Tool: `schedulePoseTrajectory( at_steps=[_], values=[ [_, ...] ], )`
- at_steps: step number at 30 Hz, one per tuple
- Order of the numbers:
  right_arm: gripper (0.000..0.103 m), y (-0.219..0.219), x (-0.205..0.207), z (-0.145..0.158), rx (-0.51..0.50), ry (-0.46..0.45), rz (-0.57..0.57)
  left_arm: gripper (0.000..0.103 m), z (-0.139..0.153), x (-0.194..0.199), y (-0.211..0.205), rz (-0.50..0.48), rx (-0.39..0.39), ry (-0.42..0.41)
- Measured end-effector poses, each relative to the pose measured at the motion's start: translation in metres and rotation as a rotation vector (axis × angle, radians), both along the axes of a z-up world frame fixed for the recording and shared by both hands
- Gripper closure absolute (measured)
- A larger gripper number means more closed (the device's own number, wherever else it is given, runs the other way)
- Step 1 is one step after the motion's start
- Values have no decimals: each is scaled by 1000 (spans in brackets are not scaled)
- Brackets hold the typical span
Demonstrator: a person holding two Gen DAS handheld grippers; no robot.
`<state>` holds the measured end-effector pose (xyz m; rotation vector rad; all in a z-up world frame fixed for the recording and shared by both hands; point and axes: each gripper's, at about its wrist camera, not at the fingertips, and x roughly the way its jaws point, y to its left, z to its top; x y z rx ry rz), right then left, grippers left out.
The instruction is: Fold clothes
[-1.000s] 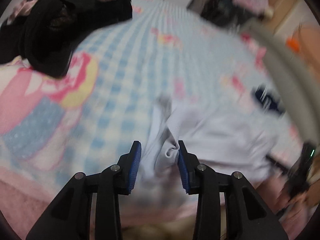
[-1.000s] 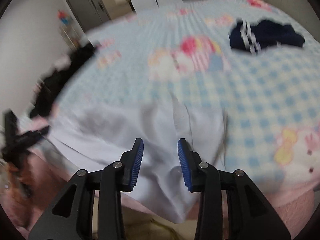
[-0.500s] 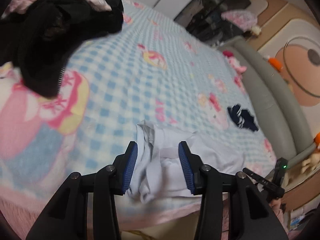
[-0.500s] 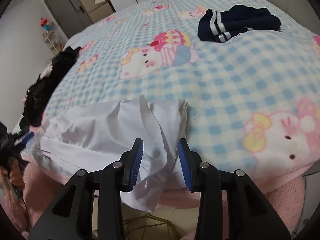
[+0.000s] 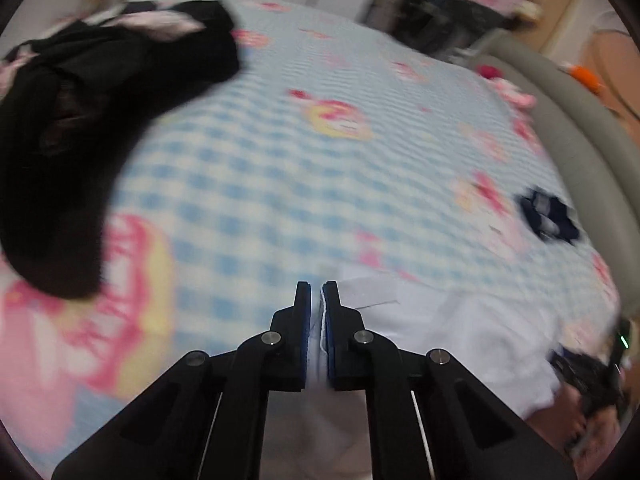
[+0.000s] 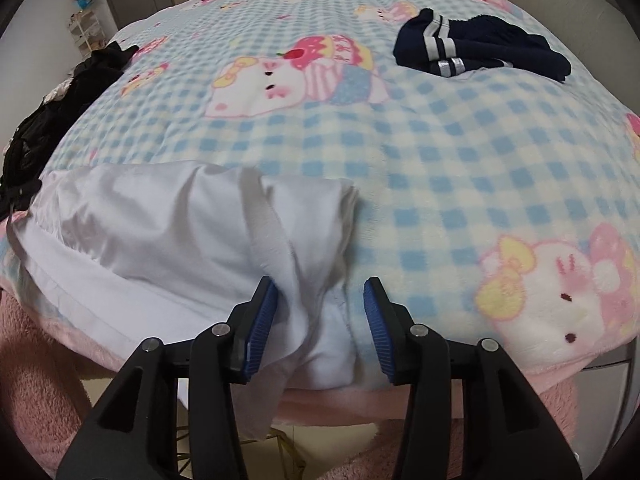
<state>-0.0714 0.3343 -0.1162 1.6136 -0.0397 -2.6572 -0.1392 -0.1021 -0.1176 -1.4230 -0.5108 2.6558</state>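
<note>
A white garment (image 6: 160, 236) lies crumpled along the near edge of the bed, partly over the side. In the left wrist view my left gripper (image 5: 316, 294) has its jaws closing, and the blue pads pinch a thin edge of the white garment (image 5: 460, 332), which spreads away to the right. In the right wrist view my right gripper (image 6: 320, 300) is over the garment's right end with its jaws opening. A bunched fold sits between them, brushing the left pad (image 6: 262, 316), while the right pad stands apart from it.
The bed carries a blue-checked cartoon blanket (image 6: 420, 168) with a pink fleece border (image 6: 32, 380). A black clothes pile (image 5: 80, 120) lies at the far left, and a navy striped garment (image 6: 472, 52) at the back right. A grey padded bed frame (image 5: 580, 152) runs along the right.
My left gripper's jaws went from standing apart around the garment's left end to pinching its edge, and that view shifted. My right gripper's jaws widened and sit lower over the right end.
</note>
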Motion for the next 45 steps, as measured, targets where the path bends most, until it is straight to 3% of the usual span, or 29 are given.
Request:
schedulePoseTrajectory(
  at_steps=[3, 5, 9, 12, 14, 16, 20, 25, 26, 28, 29, 33, 35, 41, 43, 45],
  values=[
    [54, 5, 3, 4, -9, 13, -17, 94, 5, 20, -13, -23, 141, 26],
    [54, 8, 11, 20, -62, 82, -21, 75, 11, 39, -8, -63, 163, 46],
    [53, -6, 14, 43, -178, 150, 40, 73, 1, 66, 8, -101, 115, 7],
    [53, -37, 9, 34, -95, 115, 123, 73, -18, 79, 15, -99, 22, -99],
    [54, -46, 8, 19, -16, 52, 123, 73, -22, 87, 16, -97, 14, -119],
    [54, -41, 12, 10, 4, 19, 84, 73, -13, 96, 14, -99, 32, -81],
    [49, -6, 37, 21, -116, 41, -16, 58, 0, 94, 1, -89, 166, 19],
    [47, 4, 45, 15, -241, 7, -39, 61, -9, 73, 5, -79, 211, 4],
    [47, 2, 43, 12, -256, 1, -37, 73, -10, 72, 8, -79, 195, 11],
    [47, -1, 38, 5, -279, -5, -30, 85, -11, 73, 15, -81, 152, 19],
    [47, -3, 36, 4, -278, -5, -25, 87, -9, 75, 17, -82, 136, 25],
    [81, -13, 30, 4, -239, 1, -2, 91, 1, 85, 16, -84, 138, 64],
    [88, -17, 27, 6, -215, 11, 9, 92, 3, 87, 16, -80, 130, 69],
    [90, -12, 11, 34, -149, 93, 8, 95, 12, 100, 16, -69, 148, 88],
    [90, -10, 7, 46, -127, 133, 7, 95, 9, 108, 17, -69, 161, 75],
    [90, -9, 3, 47, -110, 131, 16, 95, -4, 111, 20, -64, 124, 35]
  ],
)
